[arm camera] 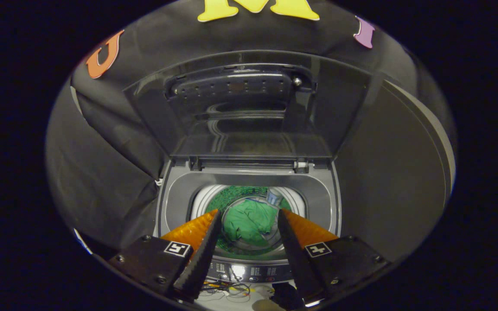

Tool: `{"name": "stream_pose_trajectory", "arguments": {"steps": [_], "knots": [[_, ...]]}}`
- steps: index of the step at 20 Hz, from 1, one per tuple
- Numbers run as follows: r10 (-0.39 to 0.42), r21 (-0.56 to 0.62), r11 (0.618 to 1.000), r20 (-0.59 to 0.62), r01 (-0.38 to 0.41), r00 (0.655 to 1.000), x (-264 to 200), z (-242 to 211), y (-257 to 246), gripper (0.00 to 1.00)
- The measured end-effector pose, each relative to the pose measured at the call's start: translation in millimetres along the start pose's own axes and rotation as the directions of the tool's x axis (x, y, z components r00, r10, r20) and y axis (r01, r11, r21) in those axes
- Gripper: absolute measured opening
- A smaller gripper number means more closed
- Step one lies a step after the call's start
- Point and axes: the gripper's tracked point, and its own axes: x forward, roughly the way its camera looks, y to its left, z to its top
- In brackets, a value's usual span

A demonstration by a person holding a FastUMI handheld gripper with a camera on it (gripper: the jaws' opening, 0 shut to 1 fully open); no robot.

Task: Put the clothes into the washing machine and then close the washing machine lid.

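Gripper (249, 212) jaws apart, empty, above washing machine (249, 181) drum; green garment (249, 222) inside drum; lid (249, 108) upright behind drum.

Green clothes (249, 222) in a silvery drum (201, 201), grey washing machine (175, 194), dark glossy lid (249, 129), black booth cloth (110, 172)

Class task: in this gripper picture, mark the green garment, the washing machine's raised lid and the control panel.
green garment (249, 222): gripper view, middle of the cloth, down in the drum.
lid (249, 108): gripper view, its inner face.
control panel (249, 272): gripper view, front strip between the open fingers.
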Motion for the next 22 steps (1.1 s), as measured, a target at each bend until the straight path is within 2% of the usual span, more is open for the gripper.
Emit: {"name": "stream_pose_trajectory", "arguments": {"steps": [7,14,18,22], "knots": [[0.023,-0.048,0.999,0.142,-0.016,0.990,-53.3,37.2,1.6,0.82],[0.074,-0.068,0.996,0.350,-0.054,0.934,-127.1,125.3,12.9,0.82],[0.079,-0.075,0.996,0.420,-0.052,0.904,-144.2,170.5,16.9,0.82],[0.060,-0.062,0.997,0.461,-0.035,0.886,-139.6,206.5,19.6,0.82]]}}
